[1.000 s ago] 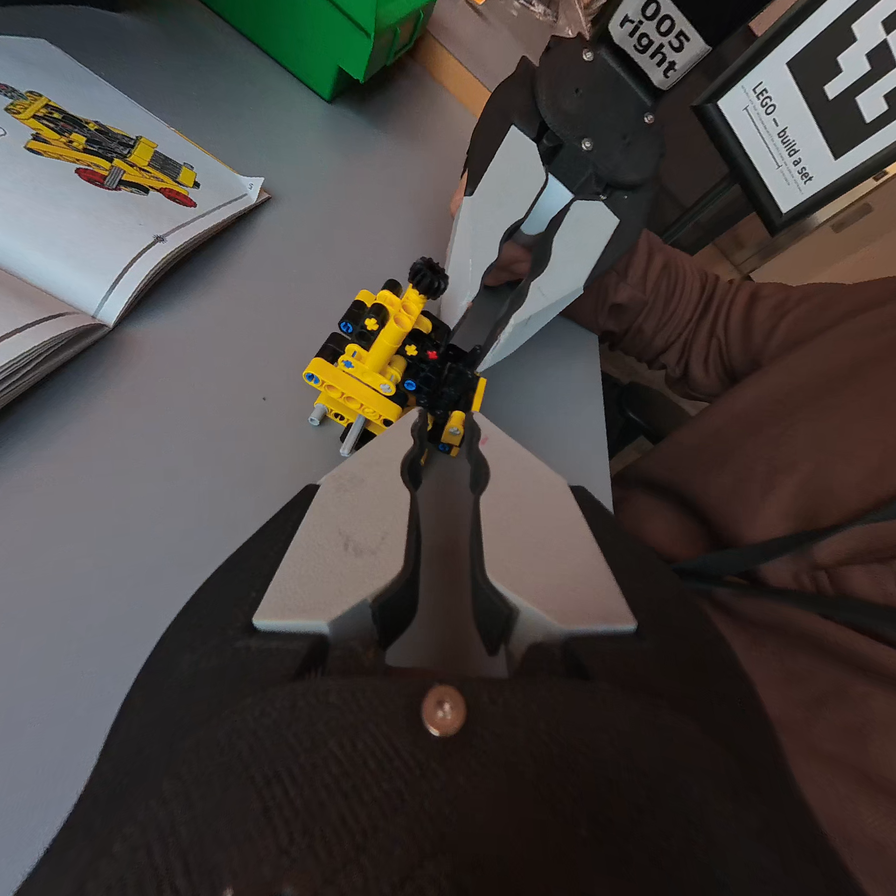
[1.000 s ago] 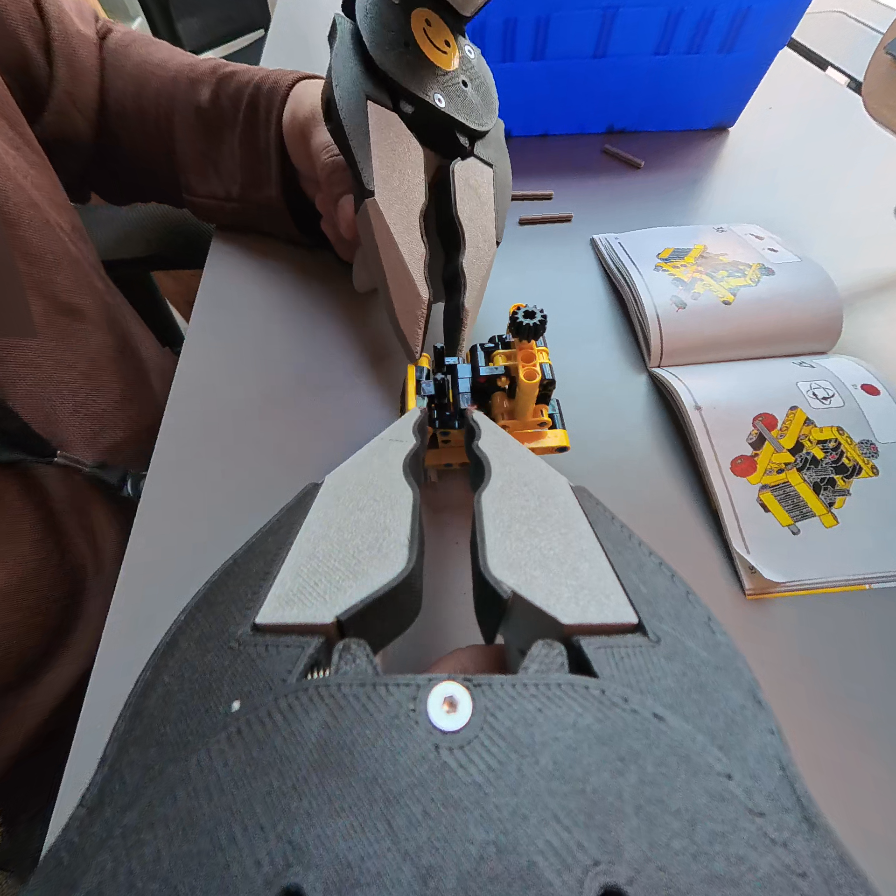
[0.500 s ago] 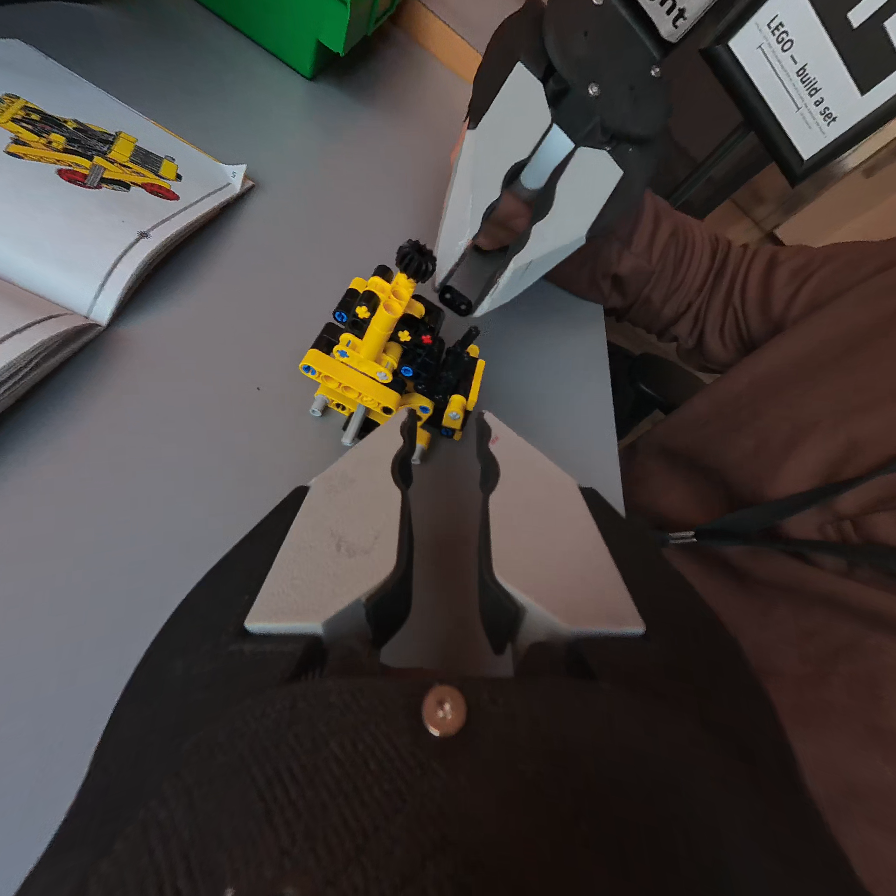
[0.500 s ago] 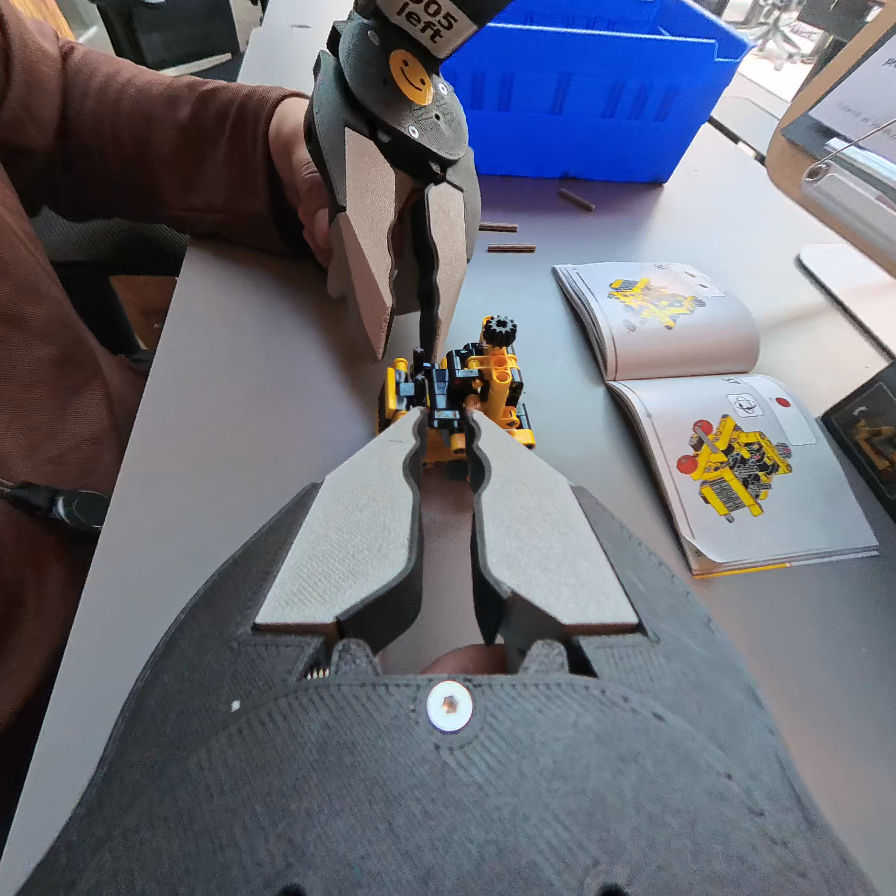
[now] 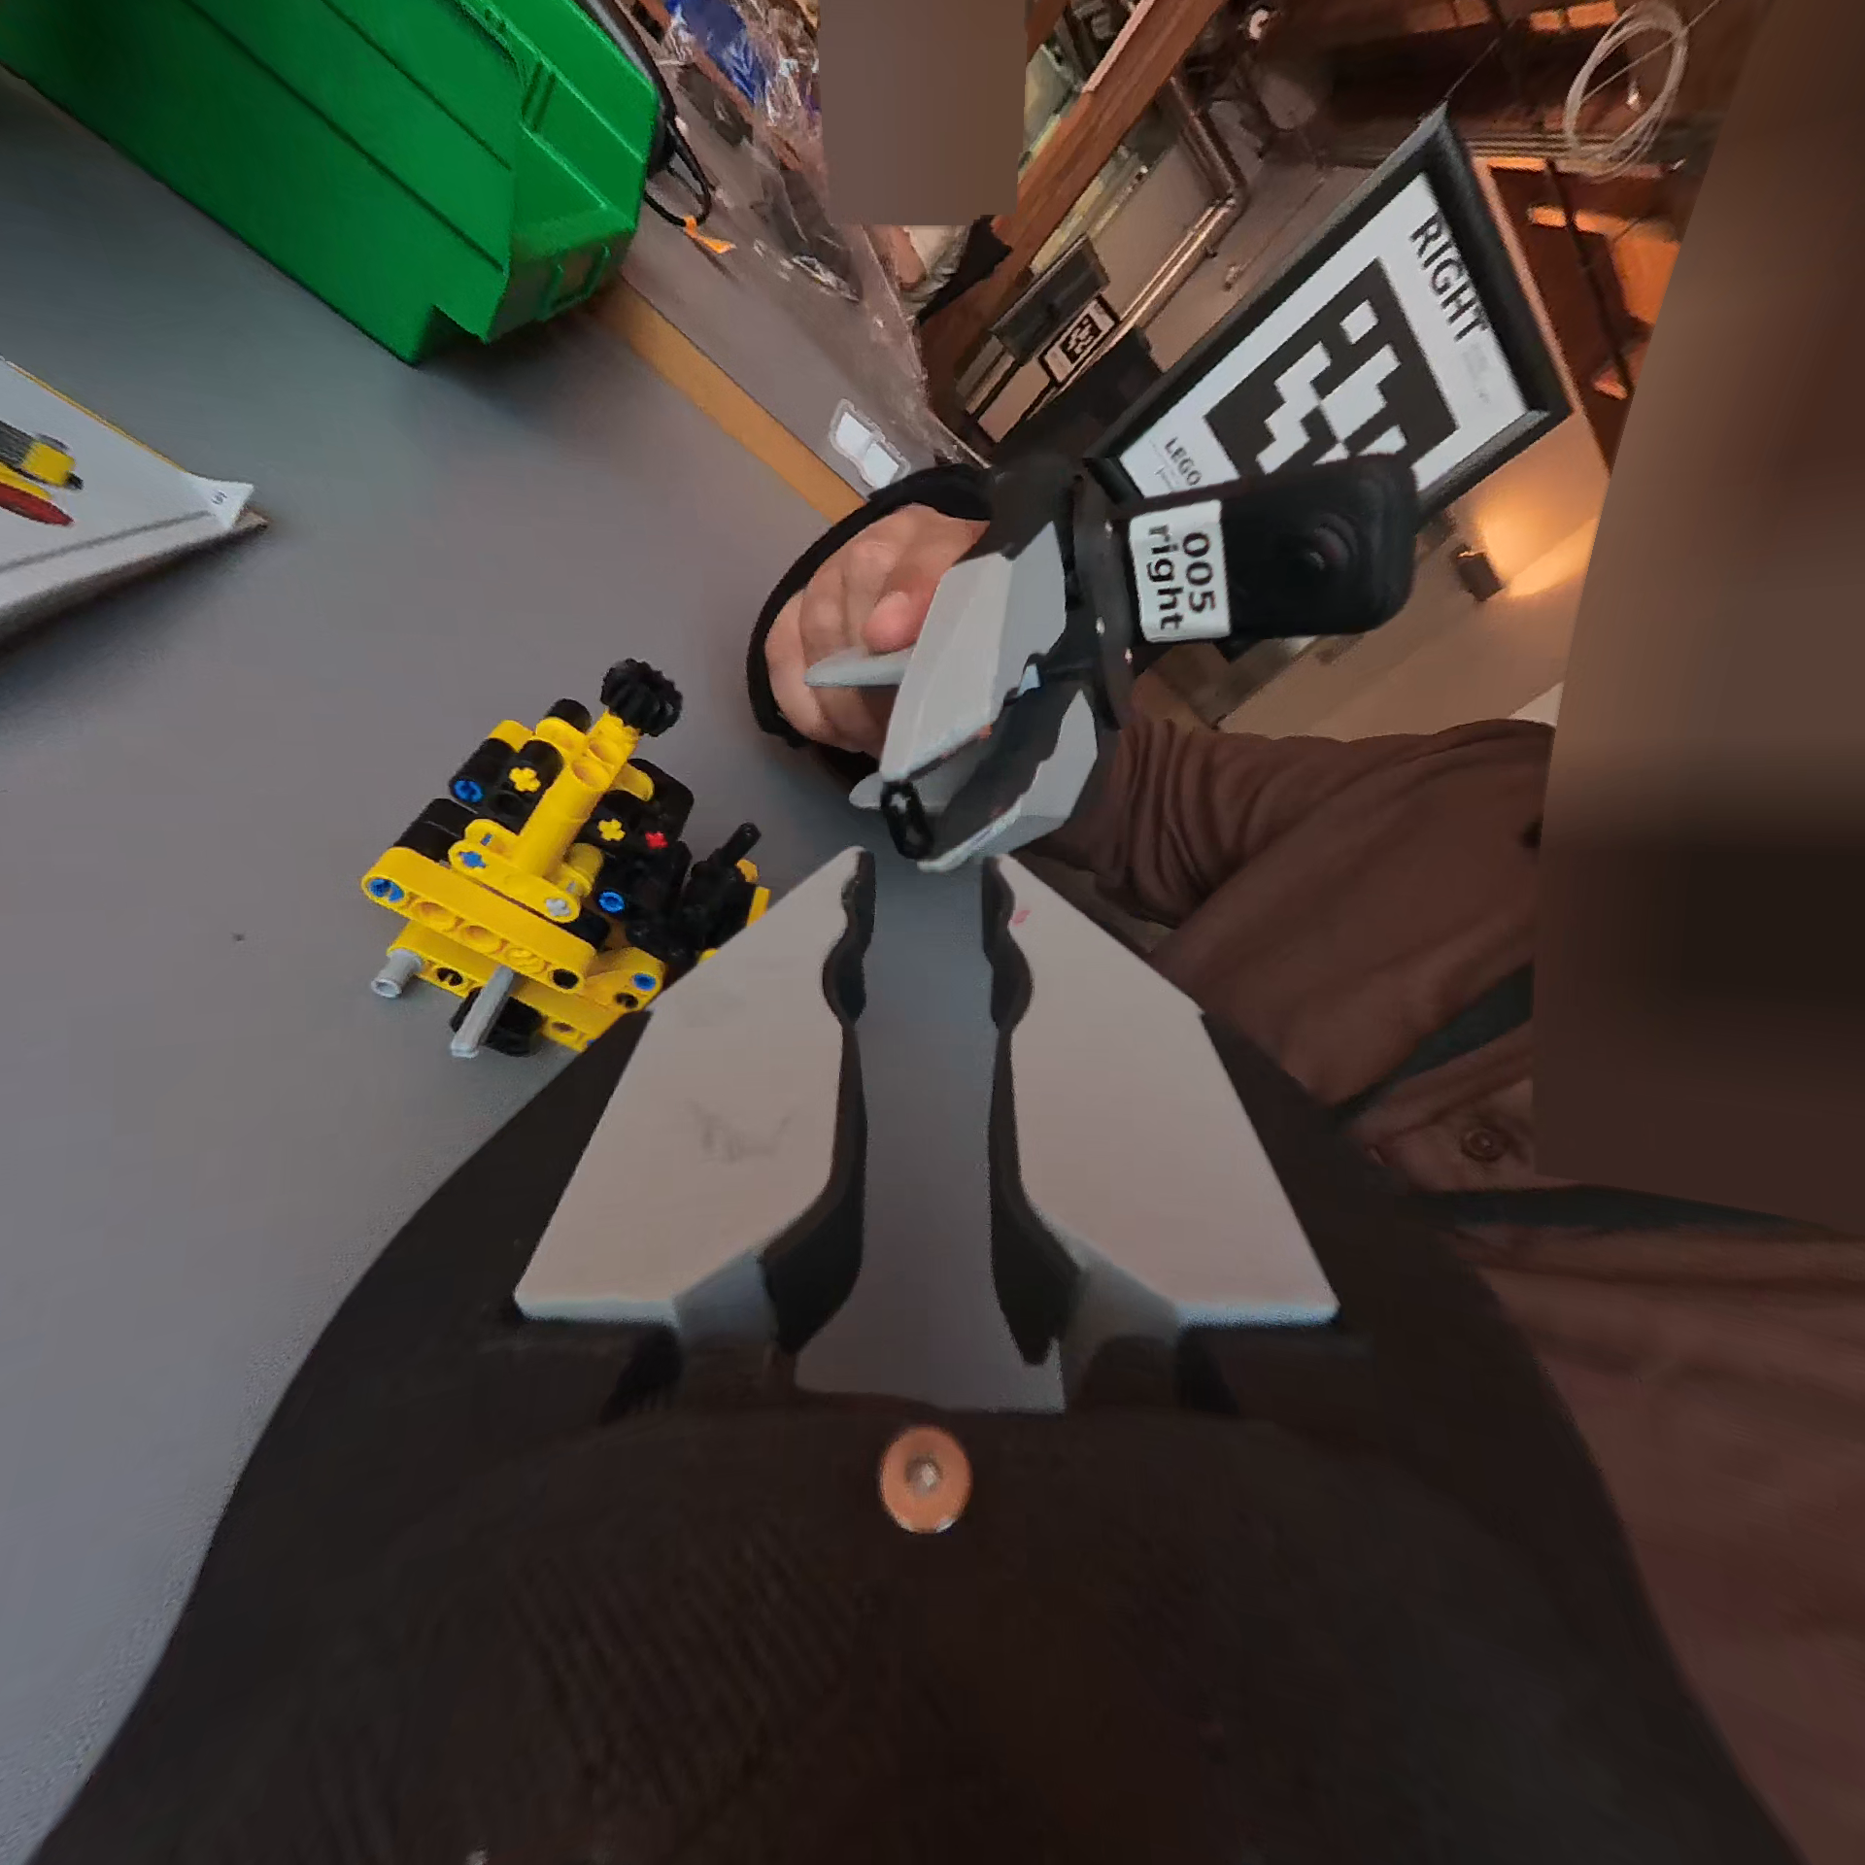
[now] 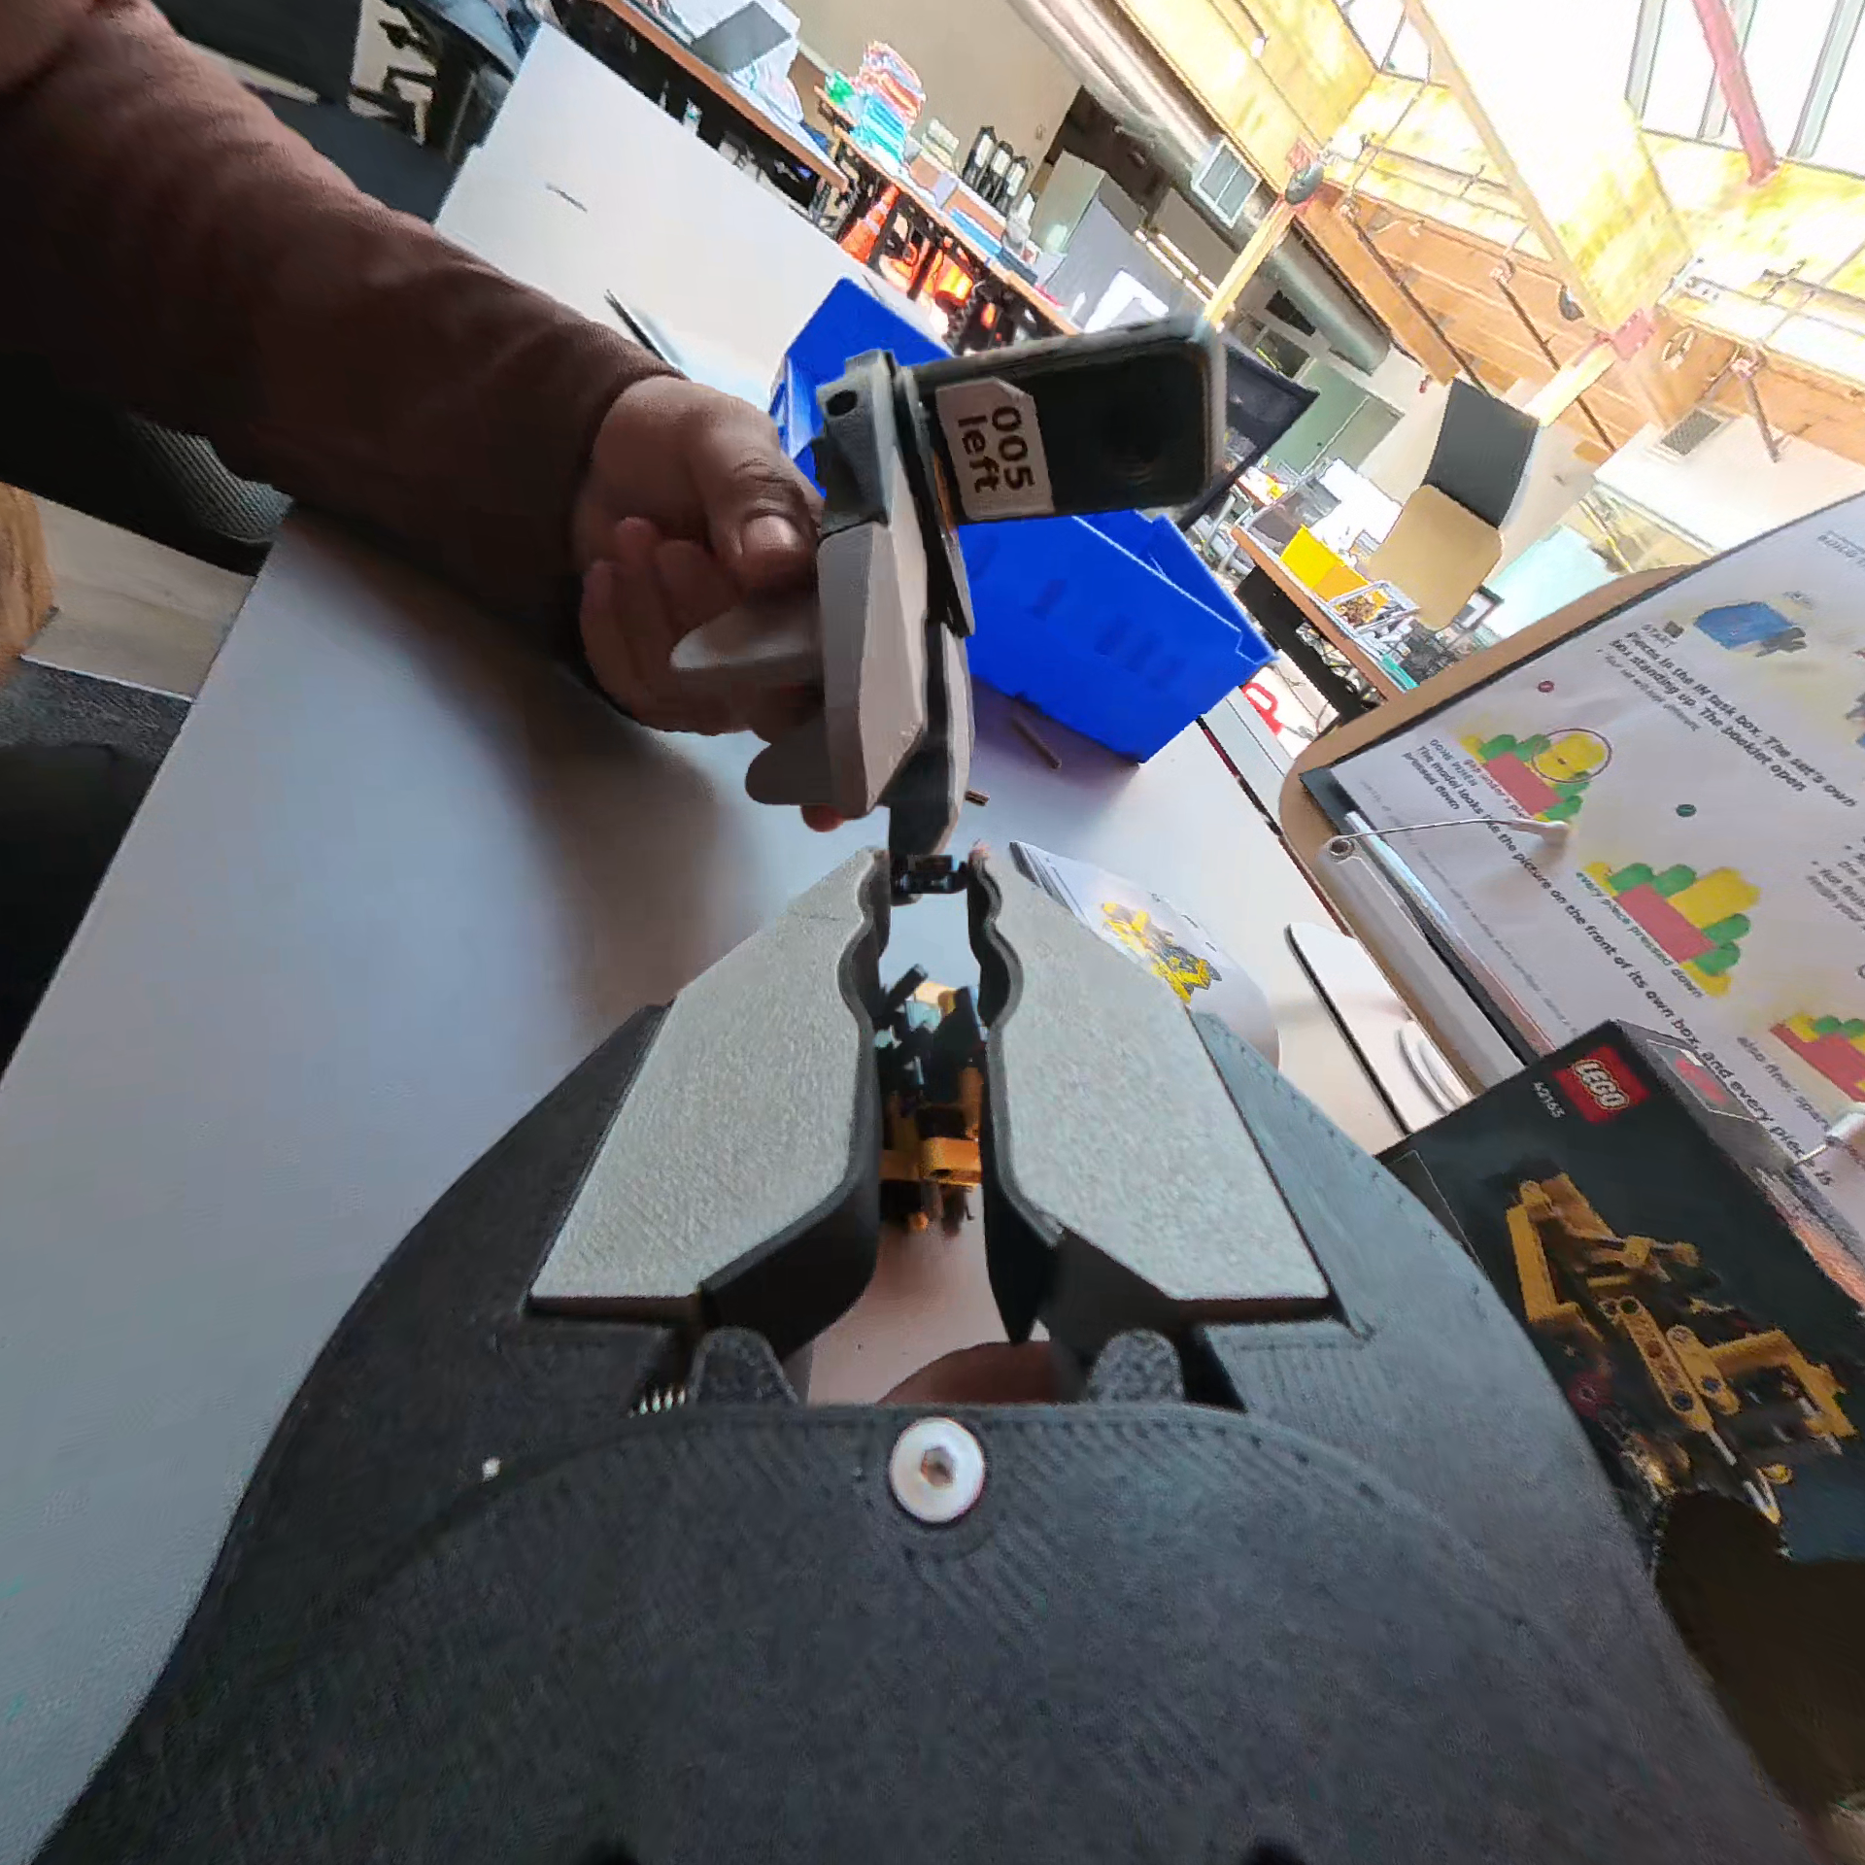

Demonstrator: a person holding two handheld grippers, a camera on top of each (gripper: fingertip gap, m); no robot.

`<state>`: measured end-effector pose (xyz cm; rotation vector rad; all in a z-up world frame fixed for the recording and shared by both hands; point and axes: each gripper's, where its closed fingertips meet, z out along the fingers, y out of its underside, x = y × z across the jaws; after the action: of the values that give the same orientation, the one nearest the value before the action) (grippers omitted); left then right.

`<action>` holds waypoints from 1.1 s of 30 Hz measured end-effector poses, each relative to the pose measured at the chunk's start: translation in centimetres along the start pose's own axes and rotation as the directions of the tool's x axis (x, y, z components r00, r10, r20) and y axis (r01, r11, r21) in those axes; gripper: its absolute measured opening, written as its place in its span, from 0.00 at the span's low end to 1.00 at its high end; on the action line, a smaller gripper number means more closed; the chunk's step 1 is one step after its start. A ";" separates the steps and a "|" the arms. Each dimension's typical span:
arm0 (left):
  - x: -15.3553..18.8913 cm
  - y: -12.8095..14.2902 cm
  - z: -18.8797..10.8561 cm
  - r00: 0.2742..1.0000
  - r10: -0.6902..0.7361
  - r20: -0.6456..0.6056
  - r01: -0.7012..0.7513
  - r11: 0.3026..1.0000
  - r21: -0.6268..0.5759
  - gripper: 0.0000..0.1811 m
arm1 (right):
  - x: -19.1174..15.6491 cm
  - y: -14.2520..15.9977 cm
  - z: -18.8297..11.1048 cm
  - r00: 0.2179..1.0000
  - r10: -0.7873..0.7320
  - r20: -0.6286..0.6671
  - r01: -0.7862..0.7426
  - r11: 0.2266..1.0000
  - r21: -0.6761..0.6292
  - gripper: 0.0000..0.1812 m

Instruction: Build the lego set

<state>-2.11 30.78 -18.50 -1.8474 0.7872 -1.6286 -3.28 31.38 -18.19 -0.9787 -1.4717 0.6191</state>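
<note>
The right gripper [image 6: 928,876] is raised tip to tip with the left gripper [image 5: 923,876], pinching a small black piece [image 6: 923,876] between its fingers. The left gripper's fingers are spread, holding nothing. The yellow lego model [image 5: 550,888] sits on the bench [image 5: 252,1161] below, left of both.

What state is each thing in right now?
left gripper: open, empty.
right gripper: shut on small black piece.
Lego model: resting on table, not gripped.
instruction booklet: lying open.
</note>
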 end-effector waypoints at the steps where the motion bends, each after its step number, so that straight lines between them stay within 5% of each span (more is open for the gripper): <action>1: 0.1 -0.1 0.0 1.000 -0.018 -0.013 0.018 1.000 0.009 0.10 | -0.3 0.0 0.1 1.000 -0.004 0.013 0.004 1.000 0.000 0.06; 13: 0.0 0.3 0.1 1.000 -0.016 -0.020 0.016 1.000 -0.001 0.03 | -0.9 -0.4 0.4 0.998 -0.057 0.000 0.057 0.998 0.005 0.07; 21: 0.8 -0.5 -0.1 0.993 0.121 -0.015 -0.120 0.992 0.047 0.03 | 0.4 -1.2 -1.1 0.963 0.249 0.107 -0.258 0.963 0.075 0.06; 28: 0.7 -0.2 0.4 0.996 0.080 -0.039 -0.078 0.996 0.046 0.03 | -0.1 -1.0 -1.0 0.871 0.435 0.231 -0.453 0.891 0.033 0.05; 33: 0.7 -0.9 0.2 0.979 -0.141 -0.145 0.153 0.985 0.081 0.03 | 0.5 -1.5 -1.3 0.959 0.262 0.107 -0.272 0.958 0.091 0.04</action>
<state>-1.80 30.84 -17.39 -1.7785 0.6334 -1.8718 -2.34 30.86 -16.47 -1.0874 -1.3835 0.9404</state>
